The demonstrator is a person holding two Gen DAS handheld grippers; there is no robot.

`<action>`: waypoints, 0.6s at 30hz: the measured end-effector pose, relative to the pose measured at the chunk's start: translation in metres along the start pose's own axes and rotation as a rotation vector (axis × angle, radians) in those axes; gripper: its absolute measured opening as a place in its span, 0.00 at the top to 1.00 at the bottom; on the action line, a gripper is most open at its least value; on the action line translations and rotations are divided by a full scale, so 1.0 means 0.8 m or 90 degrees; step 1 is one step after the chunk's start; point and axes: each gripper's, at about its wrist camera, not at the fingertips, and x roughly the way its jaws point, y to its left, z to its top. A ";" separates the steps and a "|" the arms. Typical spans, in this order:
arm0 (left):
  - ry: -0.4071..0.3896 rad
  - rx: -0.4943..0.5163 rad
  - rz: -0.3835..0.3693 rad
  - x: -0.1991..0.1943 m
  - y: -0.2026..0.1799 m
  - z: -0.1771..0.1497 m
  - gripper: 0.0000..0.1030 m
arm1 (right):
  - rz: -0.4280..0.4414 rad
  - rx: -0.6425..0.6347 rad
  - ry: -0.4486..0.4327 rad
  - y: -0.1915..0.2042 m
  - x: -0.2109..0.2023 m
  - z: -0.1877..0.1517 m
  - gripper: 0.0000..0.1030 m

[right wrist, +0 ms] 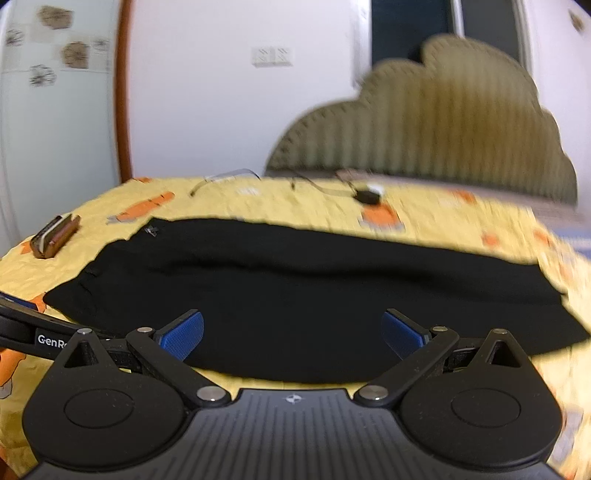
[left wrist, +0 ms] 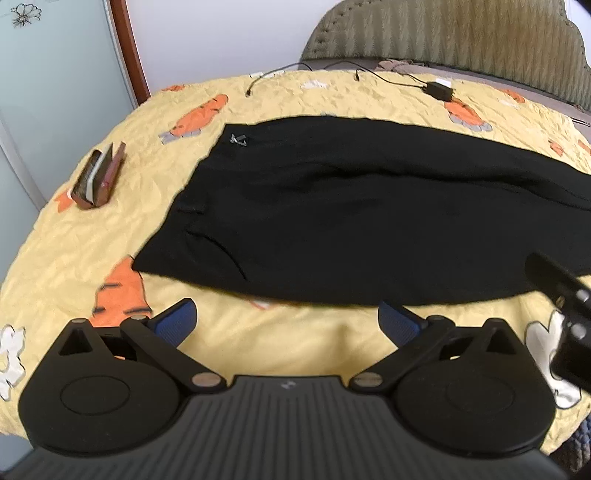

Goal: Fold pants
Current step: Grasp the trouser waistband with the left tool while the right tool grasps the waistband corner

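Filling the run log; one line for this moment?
pants flat on bed | left hand-held gripper open, empty | right hand-held gripper open, empty | fold not begun

A home bedroom is indicated by a bed point(left wrist: 92, 229) under a carrot-patterned yellow quilt and a padded headboard point(left wrist: 461, 33).

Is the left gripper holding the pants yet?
No. The left gripper is open and empty over the yellow bedspread, just short of the near edge of the black pants.

White wall point(right wrist: 221, 110) behind olive scalloped headboard point(right wrist: 424, 129), yellow bedspread point(left wrist: 258, 343).
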 end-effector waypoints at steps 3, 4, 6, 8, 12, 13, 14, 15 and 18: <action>-0.005 -0.008 0.008 0.002 0.011 0.013 0.00 | 0.002 -0.027 -0.014 0.002 0.011 0.017 0.00; -0.005 -0.011 0.010 0.005 0.015 0.018 0.00 | 0.003 -0.030 -0.015 0.003 0.016 0.022 0.00; -0.004 -0.012 0.021 0.011 0.022 0.026 0.00 | 0.007 -0.037 -0.020 0.005 0.027 0.034 0.00; 0.000 -0.012 0.024 0.018 0.029 0.036 0.00 | 0.020 -0.050 -0.026 0.007 0.041 0.048 0.00; -0.006 -0.013 0.020 0.032 0.052 0.060 0.00 | 0.085 -0.132 -0.068 0.008 0.077 0.082 0.00; -0.010 -0.014 0.023 0.035 0.059 0.068 0.00 | 0.097 -0.155 -0.068 0.009 0.093 0.093 0.00; -0.013 -0.015 0.021 0.039 0.066 0.075 0.00 | 0.109 -0.170 -0.065 0.010 0.106 0.102 0.00; -0.014 -0.018 0.014 0.044 0.075 0.085 0.00 | 0.130 -0.185 -0.058 0.009 0.124 0.112 0.00; 0.006 -0.034 -0.016 0.069 0.100 0.113 0.00 | 0.223 -0.211 -0.016 0.003 0.190 0.137 0.00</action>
